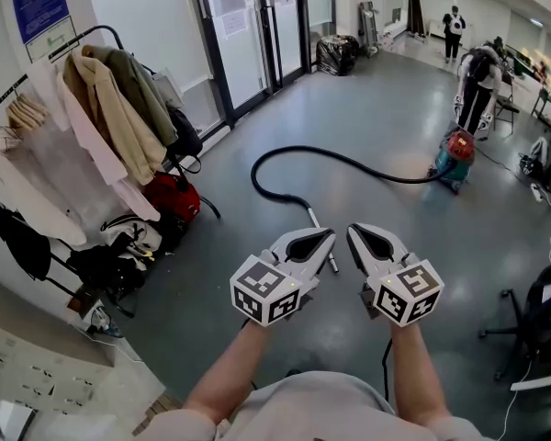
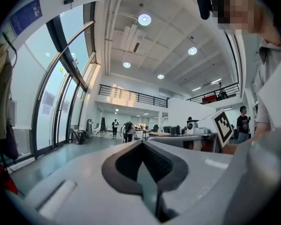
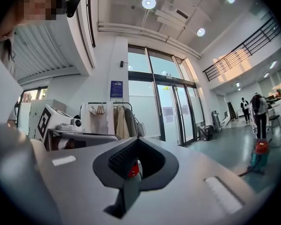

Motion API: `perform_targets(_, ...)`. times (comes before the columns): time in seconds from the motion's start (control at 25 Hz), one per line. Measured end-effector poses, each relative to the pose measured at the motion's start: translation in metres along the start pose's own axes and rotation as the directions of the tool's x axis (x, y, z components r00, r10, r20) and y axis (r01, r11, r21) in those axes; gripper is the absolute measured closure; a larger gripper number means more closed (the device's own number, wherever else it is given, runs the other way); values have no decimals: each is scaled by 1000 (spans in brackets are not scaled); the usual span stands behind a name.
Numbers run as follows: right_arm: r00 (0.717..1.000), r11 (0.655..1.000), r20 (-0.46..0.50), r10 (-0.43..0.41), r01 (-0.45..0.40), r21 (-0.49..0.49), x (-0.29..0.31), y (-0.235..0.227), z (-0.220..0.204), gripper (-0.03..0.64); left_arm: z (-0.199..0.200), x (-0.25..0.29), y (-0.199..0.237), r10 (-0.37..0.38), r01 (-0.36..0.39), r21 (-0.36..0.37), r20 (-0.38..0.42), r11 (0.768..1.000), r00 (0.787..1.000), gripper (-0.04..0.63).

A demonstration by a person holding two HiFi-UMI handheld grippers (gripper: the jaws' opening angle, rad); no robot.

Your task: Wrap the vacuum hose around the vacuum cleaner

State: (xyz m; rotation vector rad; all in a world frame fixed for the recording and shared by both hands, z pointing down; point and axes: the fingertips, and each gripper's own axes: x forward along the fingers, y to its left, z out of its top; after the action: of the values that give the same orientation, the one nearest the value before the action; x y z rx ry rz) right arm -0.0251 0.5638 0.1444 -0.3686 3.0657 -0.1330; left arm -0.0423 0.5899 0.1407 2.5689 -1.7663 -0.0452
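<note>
1. The left hand-held gripper (image 1: 325, 240) and the right hand-held gripper (image 1: 356, 236) are held side by side in front of the body, pointed towards 12 o'clock.
2. Both are seen clenched, tips together, with nothing grasped. In each gripper view only the room is seen past the closed tips, and the red speck in the right one's slit is judged to be something far behind it.
3. The vacuum cleaner (image 1: 455, 158) is stood on the floor (image 1: 376, 90) at about 2 o'clock, well apart from the grippers and near a bent-over person (image 1: 477, 81).
4. The hose (image 1: 354, 163) is laid out across the floor from the vacuum cleaner, curled into a loop at 11 o'clock, and ended by a metal tube (image 1: 315, 220) just ahead of the gripper tips.
5. Wrapping is judged not yet begun, since none of the hose is wound around the machine.
6. The grippers are probably aimed at the tube because it is the nearest free end. The jaws would have to be opened before it can be taken.
7. A coat rack (image 1: 92, 127) is stood at 9 to 10 o'clock, where a dragged loop could be snagged.
</note>
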Motion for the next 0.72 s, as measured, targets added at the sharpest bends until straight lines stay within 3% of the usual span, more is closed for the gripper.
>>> perform_targets(0.32,1000,1000,8,13,-13,-3,24,15,-3,555,-1,-16,26,-8,8,-1,3,1000,1000,595)
perform_targets(0.72,999,999,-7,-46,46,-18,72,25,-14,577,-10,-39,75,-44,44,17,-21,999,999,595)
